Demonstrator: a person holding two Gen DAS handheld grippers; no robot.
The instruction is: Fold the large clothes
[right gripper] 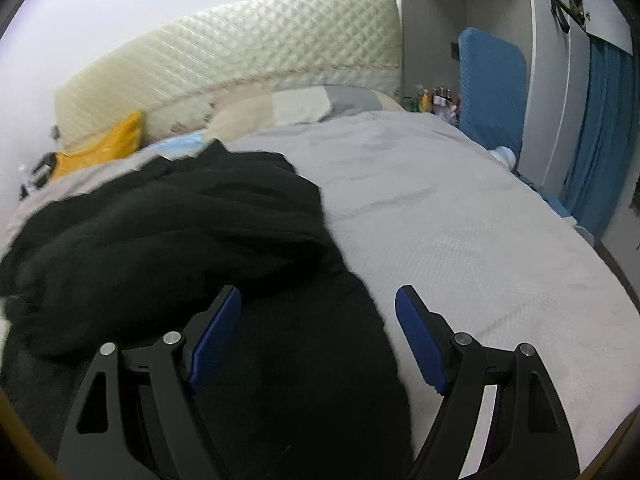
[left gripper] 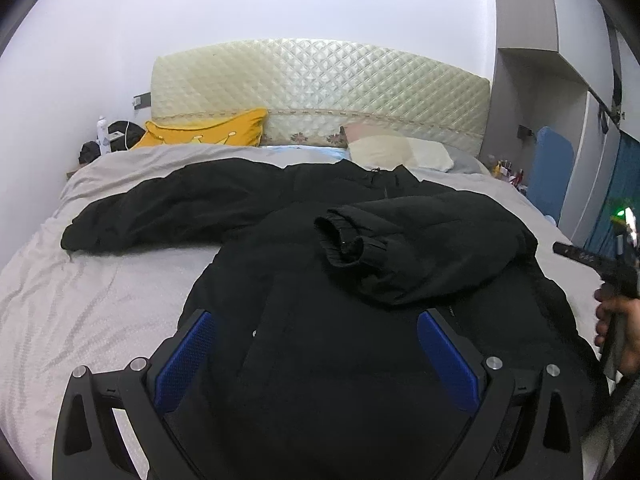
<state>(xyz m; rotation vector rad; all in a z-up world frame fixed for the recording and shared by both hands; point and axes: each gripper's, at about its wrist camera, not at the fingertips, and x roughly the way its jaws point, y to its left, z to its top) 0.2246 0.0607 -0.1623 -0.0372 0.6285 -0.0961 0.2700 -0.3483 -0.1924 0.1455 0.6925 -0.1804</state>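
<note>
A large black jacket (left gripper: pixel 320 280) lies on the grey bed (left gripper: pixel 100 300). One sleeve (left gripper: pixel 160 208) stretches out to the left; the other sleeve (left gripper: pixel 400 248) is folded across the body, its cuff near the middle. My left gripper (left gripper: pixel 316 320) is open above the jacket's lower body, holding nothing. My right gripper (right gripper: pixel 318 300) is open over the jacket's right edge (right gripper: pixel 340 320), with the right finger (right gripper: pixel 420 340) over bare sheet. The right gripper also shows at the left wrist view's right edge (left gripper: pixel 616 276), held in a hand.
A quilted cream headboard (left gripper: pixel 320 88) stands at the back, with a yellow pillow (left gripper: pixel 200 132) and cream pillows (left gripper: pixel 400 152) in front. A nightstand with dark items (left gripper: pixel 108 140) is at the left. A blue padded board (right gripper: pixel 492 88), curtain and wardrobe stand at the right.
</note>
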